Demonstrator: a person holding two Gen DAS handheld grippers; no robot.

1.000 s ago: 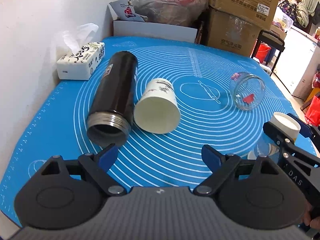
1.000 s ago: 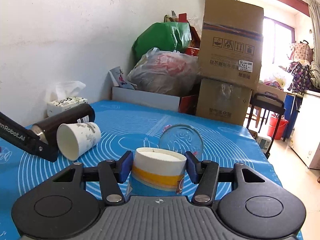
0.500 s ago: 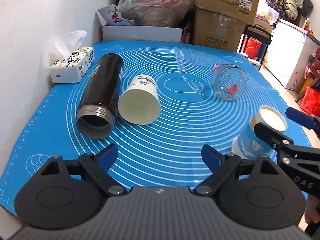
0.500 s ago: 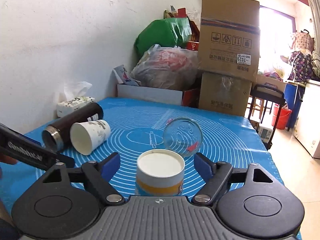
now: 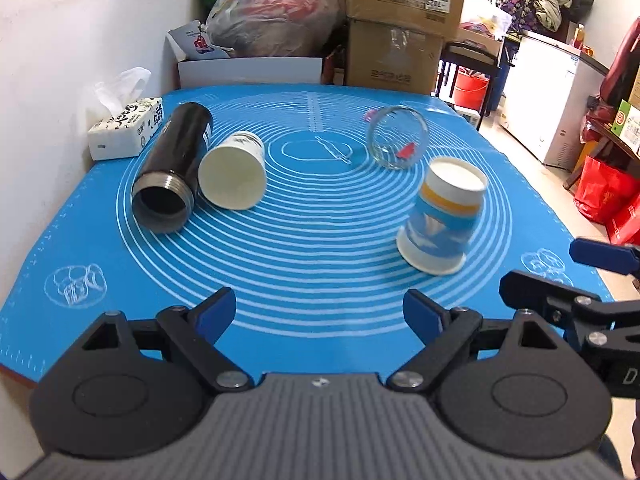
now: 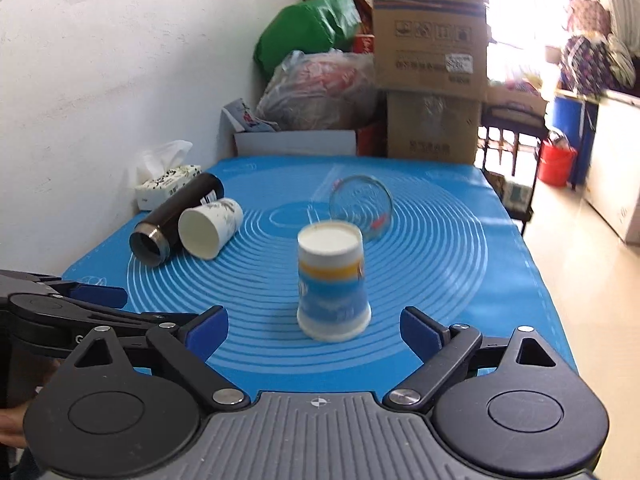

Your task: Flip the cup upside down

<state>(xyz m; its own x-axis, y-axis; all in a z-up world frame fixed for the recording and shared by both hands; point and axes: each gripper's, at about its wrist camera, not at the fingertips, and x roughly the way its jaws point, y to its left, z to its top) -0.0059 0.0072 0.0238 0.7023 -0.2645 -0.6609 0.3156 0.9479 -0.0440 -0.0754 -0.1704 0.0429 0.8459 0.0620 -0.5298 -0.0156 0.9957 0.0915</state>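
Observation:
A blue, white and yellow paper cup [image 6: 332,284] stands upside down, mouth down, on the blue mat [image 6: 460,264]; it also shows in the left wrist view [image 5: 444,216]. My right gripper [image 6: 314,332] is open and empty, just behind the cup, apart from it. My left gripper [image 5: 320,316] is open and empty over the mat's near edge. A white paper cup [image 5: 234,170] lies on its side beside a black flask [image 5: 172,168], also on its side. A glass jar [image 5: 396,136] lies on its side behind the upturned cup.
A tissue box [image 5: 126,128] sits at the mat's far left by the wall. Cardboard boxes [image 5: 400,20] and plastic bags [image 5: 280,16] are stacked behind the table. The table's right edge drops to the floor.
My right gripper opened, let go of the upturned cup and drew back from it. My left gripper pulled back and rose, so more of the mat shows.

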